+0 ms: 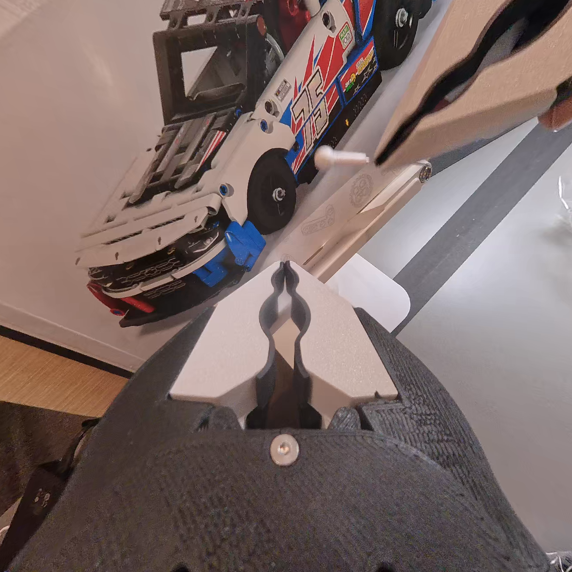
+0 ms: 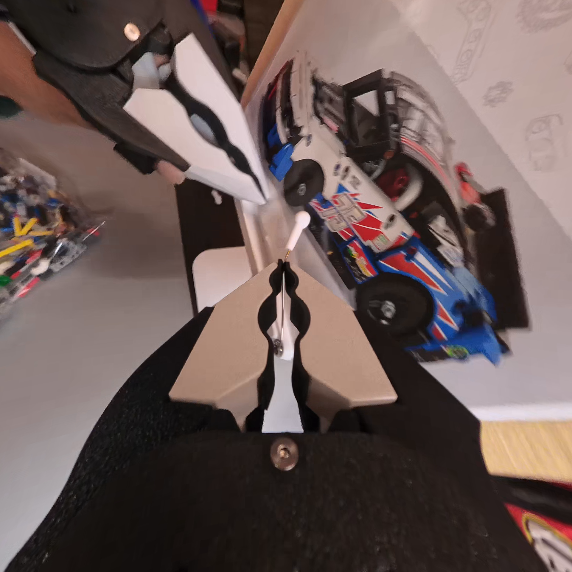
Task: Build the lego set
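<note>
A white instruction booklet (image 1: 328,213) with a printed picture of a red, white and blue race car (image 1: 216,173) stands tilted up. My left gripper (image 1: 284,263) is shut on the booklet's lower edge; pages show between its jaws. It also shows in the right wrist view (image 2: 262,198), pinching the same edge. My right gripper (image 2: 284,263) is shut on a thin metal pin with a white handle (image 2: 298,229), which points at the page beside the car's front wheel. In the left wrist view the right gripper (image 1: 376,161) holds this pin (image 1: 337,158) out toward the picture.
A pile of loose Lego parts in clear bags (image 2: 31,232) lies on the grey table at left. A white rounded sheet (image 2: 216,272) lies under the booklet's corner, on a dark strip (image 1: 483,216). A red printed box corner (image 2: 541,532) is at lower right. My right fingertips sit around 8 cm from my left ones.
</note>
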Motion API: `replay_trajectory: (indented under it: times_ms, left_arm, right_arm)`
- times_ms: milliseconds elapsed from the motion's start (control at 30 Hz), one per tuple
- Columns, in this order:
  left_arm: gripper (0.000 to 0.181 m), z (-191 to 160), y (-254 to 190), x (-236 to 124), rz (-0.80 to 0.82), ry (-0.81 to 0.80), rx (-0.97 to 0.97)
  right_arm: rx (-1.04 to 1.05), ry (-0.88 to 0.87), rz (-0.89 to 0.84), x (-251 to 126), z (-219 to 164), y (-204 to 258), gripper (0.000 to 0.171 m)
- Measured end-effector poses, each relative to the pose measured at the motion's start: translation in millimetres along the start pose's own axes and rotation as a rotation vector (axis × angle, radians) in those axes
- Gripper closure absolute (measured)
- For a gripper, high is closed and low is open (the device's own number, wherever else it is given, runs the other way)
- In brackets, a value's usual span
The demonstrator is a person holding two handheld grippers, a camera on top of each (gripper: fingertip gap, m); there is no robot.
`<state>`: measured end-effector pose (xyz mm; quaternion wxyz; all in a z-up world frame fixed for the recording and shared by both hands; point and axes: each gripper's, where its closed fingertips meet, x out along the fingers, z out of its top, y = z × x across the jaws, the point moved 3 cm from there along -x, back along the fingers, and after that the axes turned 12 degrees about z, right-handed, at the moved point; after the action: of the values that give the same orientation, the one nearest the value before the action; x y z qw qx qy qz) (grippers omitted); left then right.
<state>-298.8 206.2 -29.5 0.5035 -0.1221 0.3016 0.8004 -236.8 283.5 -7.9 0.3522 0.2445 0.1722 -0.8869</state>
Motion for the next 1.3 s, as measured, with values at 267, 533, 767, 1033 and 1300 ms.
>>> replay_trajectory:
  times_ms: [267,533,767,1033,1300]
  left_arm:
    - [0.181,4,3,-1,-0.029,-0.04,-0.021]
    - [0.181,4,22,-14,0.036,-0.126,-0.005]
    - [0.181,-3,27,-18,0.077,-0.123,0.003]
    - [0.127,-96,14,-36,-0.08,-0.145,-0.452]
    - [0.176,-127,47,5,0.244,-0.087,-0.093]
  right_arm:
    - [0.036,-0.169,-0.132,-7,-5,-5,0.171]
    - [0.004,-0.116,-0.15,0,-4,-1,0.171]
    - [-0.07,0.031,-0.131,19,-8,6,0.171]
    - [-0.091,0.073,-0.173,19,-7,6,0.171]
    - [-0.119,0.163,-0.214,19,-5,6,0.171]
